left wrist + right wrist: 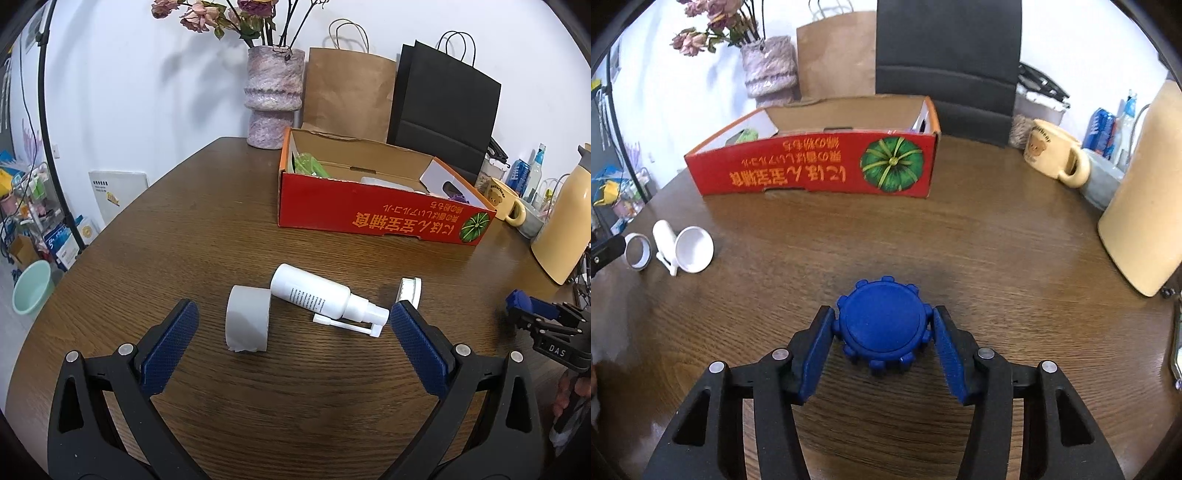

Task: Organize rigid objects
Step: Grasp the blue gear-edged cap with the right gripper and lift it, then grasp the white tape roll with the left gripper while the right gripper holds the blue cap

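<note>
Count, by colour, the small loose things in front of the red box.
White: 2 (spray bottle, cap)
Grey: 1 (tape roll)
Blue: 1 (toothed knob, between the right tongs)
Total: 4

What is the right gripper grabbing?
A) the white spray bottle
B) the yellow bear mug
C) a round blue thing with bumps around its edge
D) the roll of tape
C: in the right wrist view, the right gripper has its two fingers against either side of the round blue knobbed disc on the table, while the spray bottle and tape roll lie in front of the left gripper.
</note>
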The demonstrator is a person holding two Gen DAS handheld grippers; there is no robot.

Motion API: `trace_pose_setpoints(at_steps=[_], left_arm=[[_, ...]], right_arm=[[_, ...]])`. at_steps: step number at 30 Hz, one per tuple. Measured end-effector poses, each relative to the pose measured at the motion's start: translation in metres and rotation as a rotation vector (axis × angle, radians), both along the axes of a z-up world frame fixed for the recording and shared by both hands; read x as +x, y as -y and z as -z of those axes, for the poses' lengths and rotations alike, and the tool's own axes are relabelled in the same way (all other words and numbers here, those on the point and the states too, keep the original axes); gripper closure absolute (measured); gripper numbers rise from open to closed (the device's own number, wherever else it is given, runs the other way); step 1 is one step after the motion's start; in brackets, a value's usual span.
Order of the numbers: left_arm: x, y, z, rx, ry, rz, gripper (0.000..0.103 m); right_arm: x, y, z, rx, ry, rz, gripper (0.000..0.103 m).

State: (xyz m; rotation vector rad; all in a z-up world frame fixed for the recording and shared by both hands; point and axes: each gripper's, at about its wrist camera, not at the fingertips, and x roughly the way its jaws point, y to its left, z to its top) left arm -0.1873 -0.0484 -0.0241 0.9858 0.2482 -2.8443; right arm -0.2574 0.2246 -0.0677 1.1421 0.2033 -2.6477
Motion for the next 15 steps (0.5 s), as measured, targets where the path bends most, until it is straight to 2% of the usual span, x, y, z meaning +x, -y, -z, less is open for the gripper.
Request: trace_pose_setpoints(at_steps=[4,15], left_arm=[[0.003,0.002,0.001,0.006,0.013,0.009,0.0],[0.008,0.017,0.011,-0.081,0.091,0.047,0.0]], right_arm=[[0.005,0.001,-0.006,0.011,-0.043,0.006,0.045],[0.009,0.004,-0.01,0.022,-0.075,-0.004,0.045]])
